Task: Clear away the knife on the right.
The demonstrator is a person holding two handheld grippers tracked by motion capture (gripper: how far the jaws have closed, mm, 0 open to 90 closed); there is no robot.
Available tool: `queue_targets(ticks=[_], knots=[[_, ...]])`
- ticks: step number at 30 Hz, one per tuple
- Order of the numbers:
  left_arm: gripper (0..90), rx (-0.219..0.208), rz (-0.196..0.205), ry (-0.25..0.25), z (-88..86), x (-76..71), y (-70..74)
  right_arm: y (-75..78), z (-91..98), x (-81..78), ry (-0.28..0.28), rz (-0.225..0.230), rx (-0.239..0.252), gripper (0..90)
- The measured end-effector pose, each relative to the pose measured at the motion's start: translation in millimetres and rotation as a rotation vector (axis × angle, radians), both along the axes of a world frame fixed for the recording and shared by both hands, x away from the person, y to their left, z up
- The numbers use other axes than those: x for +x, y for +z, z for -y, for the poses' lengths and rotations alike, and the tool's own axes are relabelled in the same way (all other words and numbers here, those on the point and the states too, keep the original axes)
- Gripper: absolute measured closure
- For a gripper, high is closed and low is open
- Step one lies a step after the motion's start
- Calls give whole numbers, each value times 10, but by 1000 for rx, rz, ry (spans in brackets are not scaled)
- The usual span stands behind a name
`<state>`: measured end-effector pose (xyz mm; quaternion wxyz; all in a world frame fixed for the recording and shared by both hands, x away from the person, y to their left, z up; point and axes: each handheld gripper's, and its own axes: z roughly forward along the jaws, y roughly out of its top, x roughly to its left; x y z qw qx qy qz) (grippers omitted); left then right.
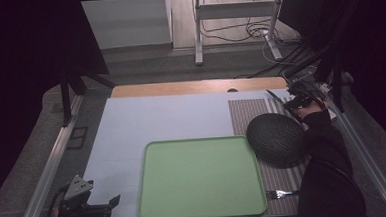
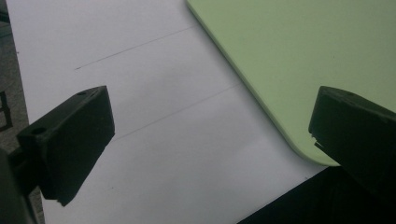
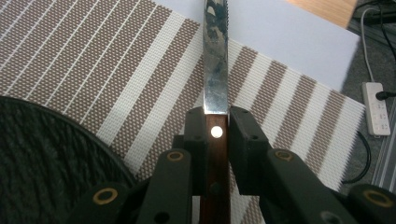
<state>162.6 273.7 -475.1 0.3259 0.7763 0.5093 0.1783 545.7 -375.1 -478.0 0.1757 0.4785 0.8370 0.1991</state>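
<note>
- Right gripper (image 3: 216,128): jaws clamped on steak knife (image 3: 215,70) at its wooden handle; blade juts ahead over striped placemat (image 3: 116,60).
- Left gripper (image 2: 210,135): jaws wide apart, nothing between; green tray (image 2: 299,51) corner by one jaw.

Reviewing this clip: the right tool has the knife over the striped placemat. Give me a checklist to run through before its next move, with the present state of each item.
1. Right tool shut on the knife handle: ok.
2. Blade clear of the dark round mat: ok.
3. Green tray bare for a set-down: ok.
4. Left tool open, apart from the tray: ok.
5. Fork lies on the striped placemat, away from the knife: ok.
6. Grip firmness: cannot tell.
</note>
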Motion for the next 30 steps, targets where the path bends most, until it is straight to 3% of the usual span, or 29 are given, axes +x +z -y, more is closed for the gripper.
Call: queue_targets(ticks=[8, 30], knots=[[7, 3, -1, -3, 5, 4, 1, 83, -43, -117, -14, -1, 58, 777], [7, 9, 3, -6, 12, 1, 3, 128, -610, -599, 91, -14, 127, 777]])
